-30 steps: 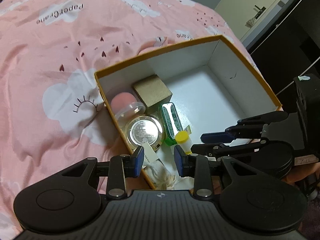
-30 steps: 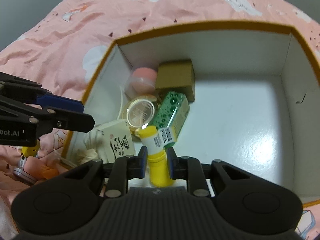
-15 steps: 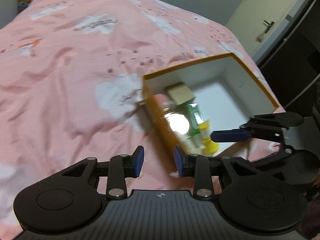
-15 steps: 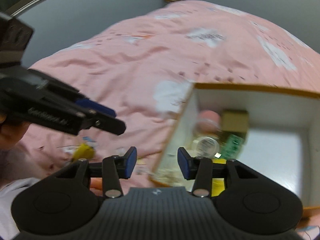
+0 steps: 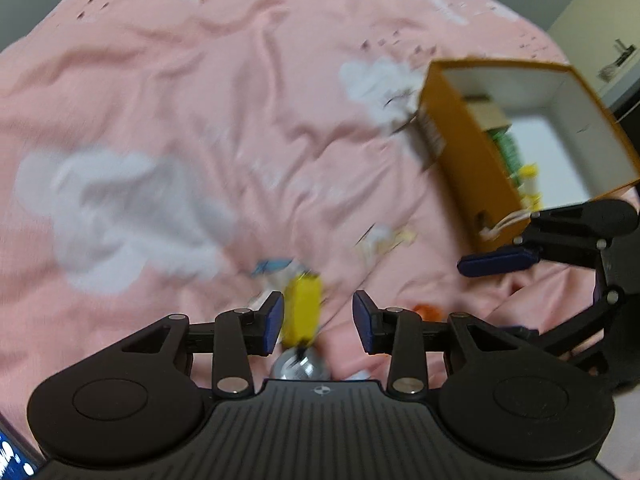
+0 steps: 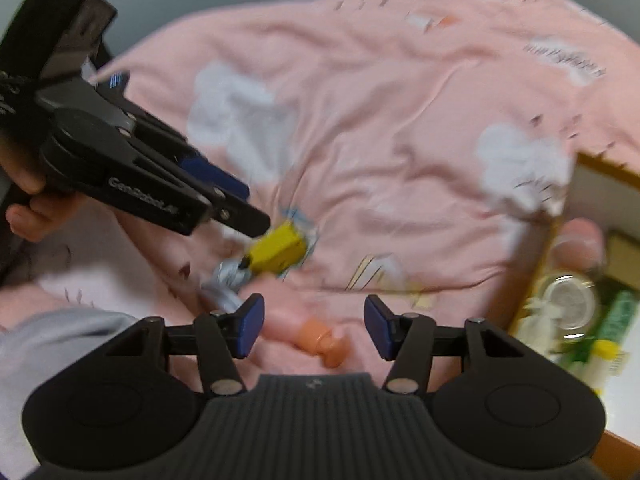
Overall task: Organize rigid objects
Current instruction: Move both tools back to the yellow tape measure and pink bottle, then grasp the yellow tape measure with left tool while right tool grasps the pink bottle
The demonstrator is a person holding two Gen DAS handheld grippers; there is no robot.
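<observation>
An open yellow-brown box sits on the pink bed and holds a green packet, a round tin, a yellow-capped bottle and other items. A small yellow block lies on the bedcover next to a silver round object. My left gripper is open, low over the yellow block, which shows between its fingers. My right gripper is open and empty above an orange-pink bottle. The yellow block also shows in the right wrist view, under the left gripper's tips.
The pink bedcover with white cloud prints spreads left and far. The box stands at the right edge of the bed; a dark cabinet and a door lie beyond it. A hand holds the left gripper.
Both grippers have swung left, away from the box. The right gripper let go of the yellow-capped bottle, which stays in the box. The left gripper now hangs over the yellow block.
</observation>
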